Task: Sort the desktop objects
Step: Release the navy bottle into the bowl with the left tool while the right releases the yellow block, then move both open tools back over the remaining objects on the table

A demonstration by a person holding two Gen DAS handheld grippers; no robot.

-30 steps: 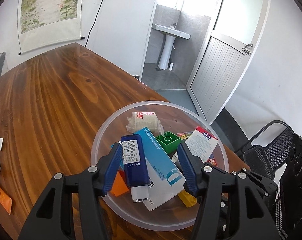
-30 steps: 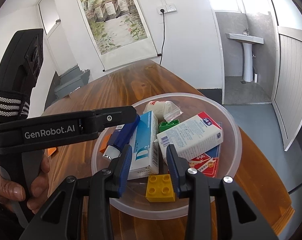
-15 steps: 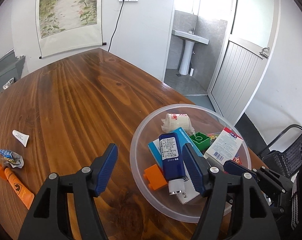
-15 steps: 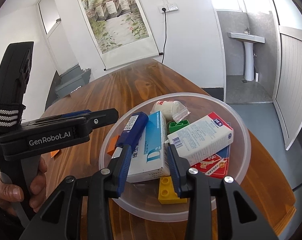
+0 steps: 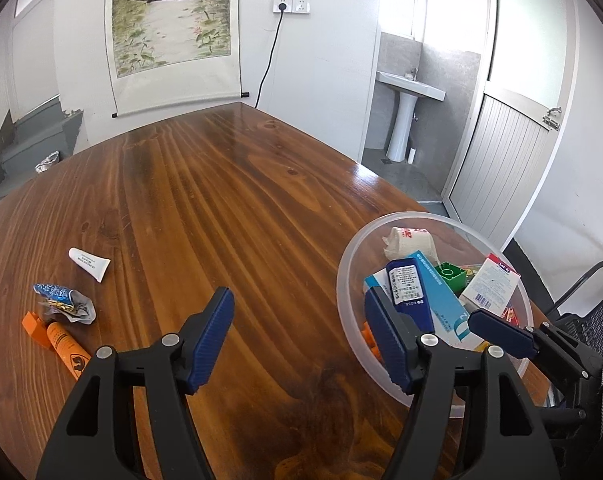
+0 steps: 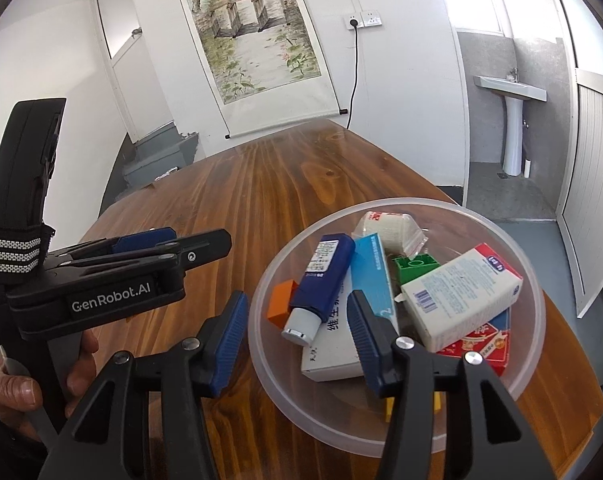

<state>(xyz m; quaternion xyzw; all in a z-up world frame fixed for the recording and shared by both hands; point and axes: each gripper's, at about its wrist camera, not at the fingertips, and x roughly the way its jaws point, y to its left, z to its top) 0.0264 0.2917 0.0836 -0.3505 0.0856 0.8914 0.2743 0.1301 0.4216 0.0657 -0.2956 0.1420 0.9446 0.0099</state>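
Observation:
A clear plastic bowl (image 5: 349,280) (image 6: 261,320) on the wooden table holds a dark blue tube (image 5: 407,292) (image 6: 321,276), a blue-and-white box (image 6: 371,276), a white carton (image 6: 461,296), a gauze roll (image 6: 385,228) and green (image 6: 415,266), orange (image 6: 281,300) and yellow bricks. My left gripper (image 5: 297,320) stands open and empty over bare wood, left of the bowl. My right gripper (image 6: 297,320) hovers at the bowl's near-left rim. Its jaws are opening and its pads press on nothing. A white tube (image 5: 89,264), a foil wrapper (image 5: 61,300) and an orange tube (image 5: 61,340) lie at the far left.
The table's right edge runs close behind the bowl, with a black mesh chair (image 5: 581,312) beyond it. A person's hand (image 6: 5,392) grips the left tool's handle at the lower left. A scroll painting hangs on the far wall.
My left gripper has swung left off the bowl, leaving the blue tube lying inside, and its jaws have widened. The right gripper's jaws have spread and it has shifted left of the white carton.

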